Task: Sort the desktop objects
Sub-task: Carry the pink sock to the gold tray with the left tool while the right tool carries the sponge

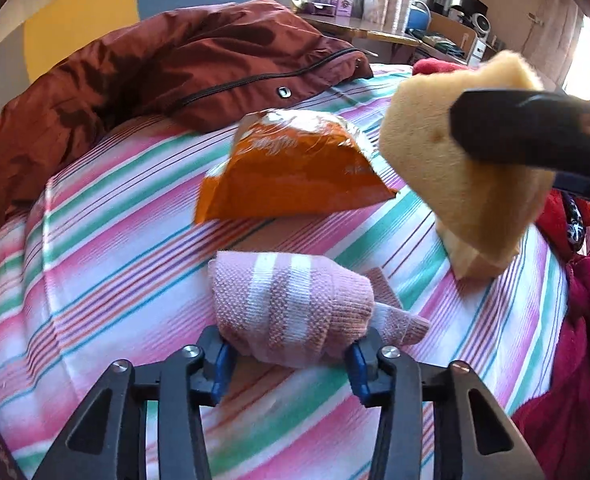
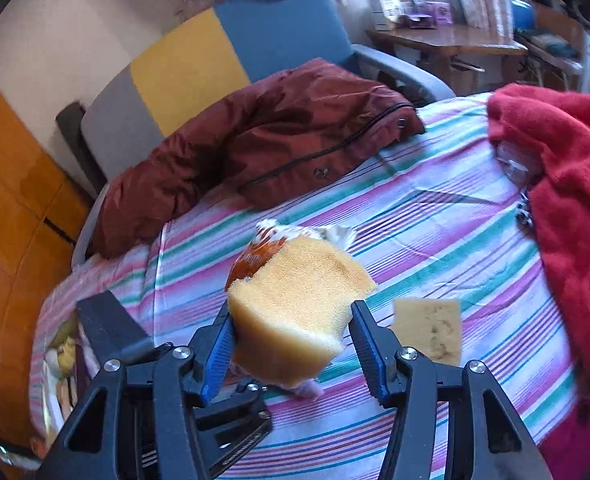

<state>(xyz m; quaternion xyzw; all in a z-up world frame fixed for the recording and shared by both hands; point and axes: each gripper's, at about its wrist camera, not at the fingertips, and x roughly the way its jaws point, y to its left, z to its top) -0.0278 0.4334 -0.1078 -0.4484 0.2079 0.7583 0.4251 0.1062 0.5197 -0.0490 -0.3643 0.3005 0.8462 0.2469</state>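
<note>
At the bottom of the left wrist frame my left gripper [image 1: 291, 350] clamped the rolled pink striped sock [image 1: 295, 304], its length running crosswise between the pads. Beyond it lay the orange snack packet [image 1: 291, 172] at centre; upper right, my right gripper [image 2: 291, 338] squeezed the yellow sponge [image 2: 299, 312].

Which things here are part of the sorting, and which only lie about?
Part of the job:
- sock, in the left gripper
- sponge, in the right gripper
- orange packet
- second sponge

Just lying about:
- brown jacket
- red garment
- chair
</note>
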